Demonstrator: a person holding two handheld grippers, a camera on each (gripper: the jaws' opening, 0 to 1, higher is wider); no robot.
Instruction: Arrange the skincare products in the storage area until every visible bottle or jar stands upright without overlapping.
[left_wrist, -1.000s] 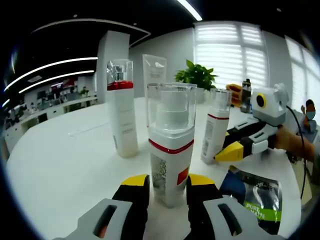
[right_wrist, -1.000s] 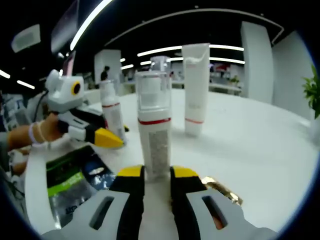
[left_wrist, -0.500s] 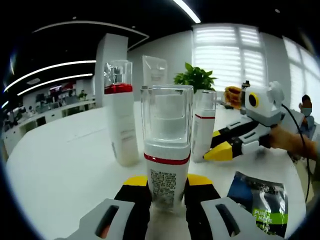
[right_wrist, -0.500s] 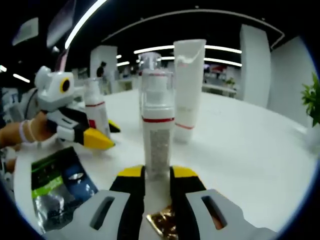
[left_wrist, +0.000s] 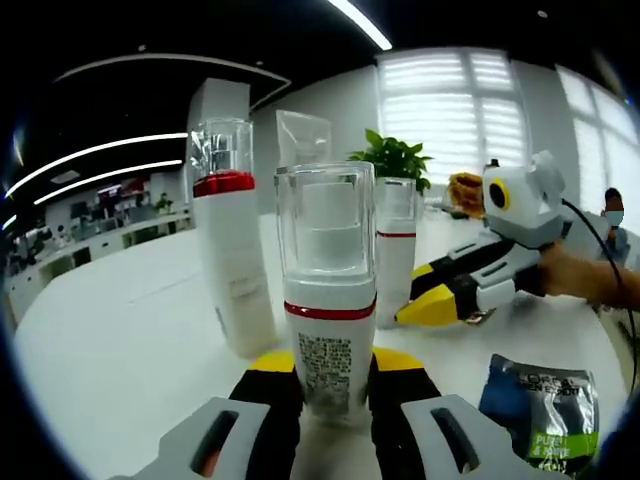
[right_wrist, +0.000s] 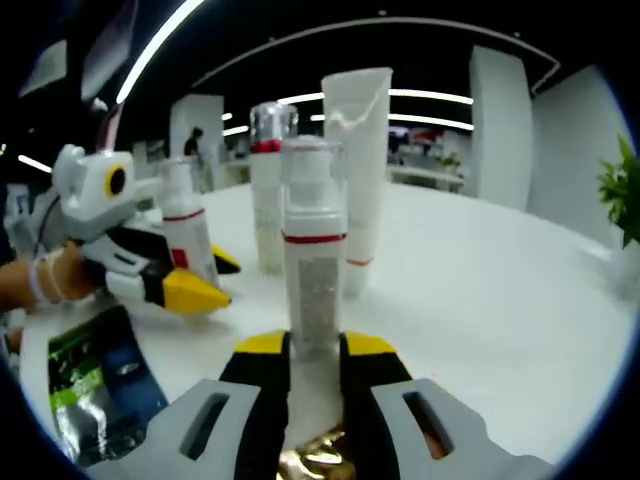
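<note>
Two grippers each clamp a pump bottle on the white bench (left_wrist: 110, 330). In the left gripper view, the left gripper (left_wrist: 322, 365) has its yellow-tipped jaws closed on the lower body of a clear-capped pump bottle (left_wrist: 328, 300), which stands upright on the bench. Just to its left and farther away stands a taller red-collared bottle (left_wrist: 232, 255), with a white tube (left_wrist: 303, 140) behind it. To the right, the right gripper (left_wrist: 425, 300) reaches in and holds a second pump bottle (left_wrist: 397, 250), also upright, near a potted plant (left_wrist: 395, 160) at the far edge. A dark sachet (left_wrist: 545, 400) lies flat at the near right.

In the right gripper view, the right gripper's (right_wrist: 312, 350) jaws press against that second pump bottle (right_wrist: 314, 265) at its base. The white tube (right_wrist: 357, 170) stands just behind it to the right, the red-collared bottle (right_wrist: 268, 185) behind to the left. The left gripper (right_wrist: 185, 285) enters from the left with its bottle (right_wrist: 187, 235). The dark sachet (right_wrist: 95, 385) lies at the near left, and a gold sachet (right_wrist: 315, 460) lies between the near jaws.
</note>
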